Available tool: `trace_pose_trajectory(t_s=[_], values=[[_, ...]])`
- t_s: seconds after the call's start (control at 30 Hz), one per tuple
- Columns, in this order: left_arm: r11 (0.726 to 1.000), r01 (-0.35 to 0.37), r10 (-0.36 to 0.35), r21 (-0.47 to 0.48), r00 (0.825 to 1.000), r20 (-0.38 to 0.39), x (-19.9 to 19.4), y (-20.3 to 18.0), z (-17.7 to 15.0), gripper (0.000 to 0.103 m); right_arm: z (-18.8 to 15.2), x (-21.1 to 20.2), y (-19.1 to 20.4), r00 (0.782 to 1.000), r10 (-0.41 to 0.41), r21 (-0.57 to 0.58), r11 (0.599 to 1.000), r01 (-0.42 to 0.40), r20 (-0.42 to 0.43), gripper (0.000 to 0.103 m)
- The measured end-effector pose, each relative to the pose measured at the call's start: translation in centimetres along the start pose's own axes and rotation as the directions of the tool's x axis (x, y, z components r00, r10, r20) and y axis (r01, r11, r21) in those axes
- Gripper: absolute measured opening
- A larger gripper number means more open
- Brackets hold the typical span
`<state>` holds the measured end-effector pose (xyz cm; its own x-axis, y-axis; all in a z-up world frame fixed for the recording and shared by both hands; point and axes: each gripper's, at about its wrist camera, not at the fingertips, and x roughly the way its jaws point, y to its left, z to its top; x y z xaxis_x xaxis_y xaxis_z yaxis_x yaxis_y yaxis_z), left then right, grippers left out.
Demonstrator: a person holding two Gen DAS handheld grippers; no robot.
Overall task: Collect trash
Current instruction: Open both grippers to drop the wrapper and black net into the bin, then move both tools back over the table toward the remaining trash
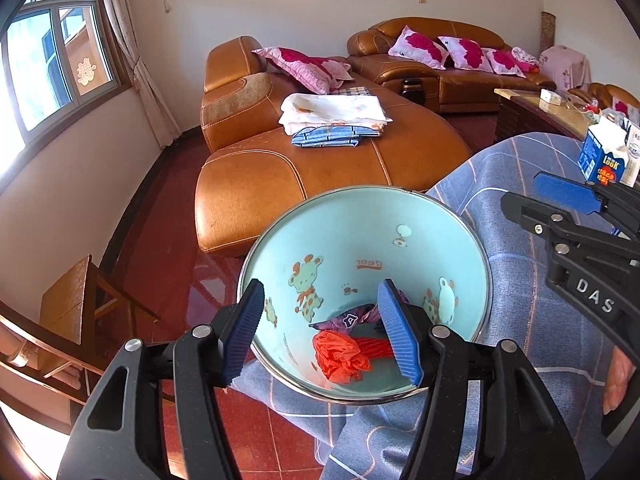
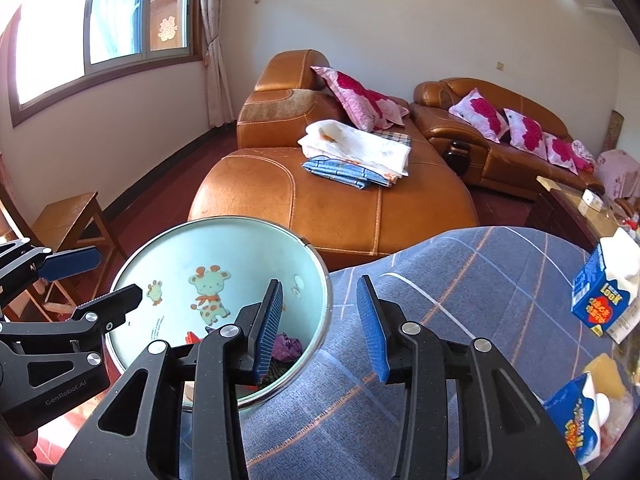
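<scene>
The left gripper (image 1: 322, 332) hangs over the trash bin (image 1: 404, 216), its jaws apart and empty. Inside the bin lie an orange plastic bag (image 1: 340, 354) and a purple wrapper (image 1: 352, 316). The right gripper (image 2: 320, 328) has jaws apart, empty, above the bin's rim and the checked cloth (image 2: 460, 280). Blue cartons (image 2: 600, 292) stand at far right.

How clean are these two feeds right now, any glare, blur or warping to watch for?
Left wrist view: window blown out at left, fisheye bends the walls, bin contents sharp. Right wrist view: window overexposed at top left, dark corner vignette, carton at the right edge stretched.
</scene>
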<state>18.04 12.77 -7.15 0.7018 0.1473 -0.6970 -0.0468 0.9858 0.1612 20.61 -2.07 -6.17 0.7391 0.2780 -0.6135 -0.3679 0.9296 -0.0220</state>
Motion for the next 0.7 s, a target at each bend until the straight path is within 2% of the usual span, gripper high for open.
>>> trace_pose_trajectory(t_s=[0.1,0.37,0.7], values=[[1.0,0.019,-0.019,0.014,1.0,0.008,-0.7,-0.8,0.0,0.06,0.3,-2.5,-1.0,0.999,-0.044,0.014,0.999,0.044,0.016,0.049],[0.991,0.098,-0.101,0.086,0.994,0.034,-2.8,-5.0,-0.4,0.061,-2.3,-8.4,-4.3,0.992,-0.125,0.083,0.989,0.123,0.018,0.052],[0.965,0.185,-0.196,0.187,0.98,0.04,-5.1,-10.5,-1.6,0.062,-6.6,-13.7,-7.4,0.977,-0.215,0.155,0.965,0.211,0.007,0.056]])
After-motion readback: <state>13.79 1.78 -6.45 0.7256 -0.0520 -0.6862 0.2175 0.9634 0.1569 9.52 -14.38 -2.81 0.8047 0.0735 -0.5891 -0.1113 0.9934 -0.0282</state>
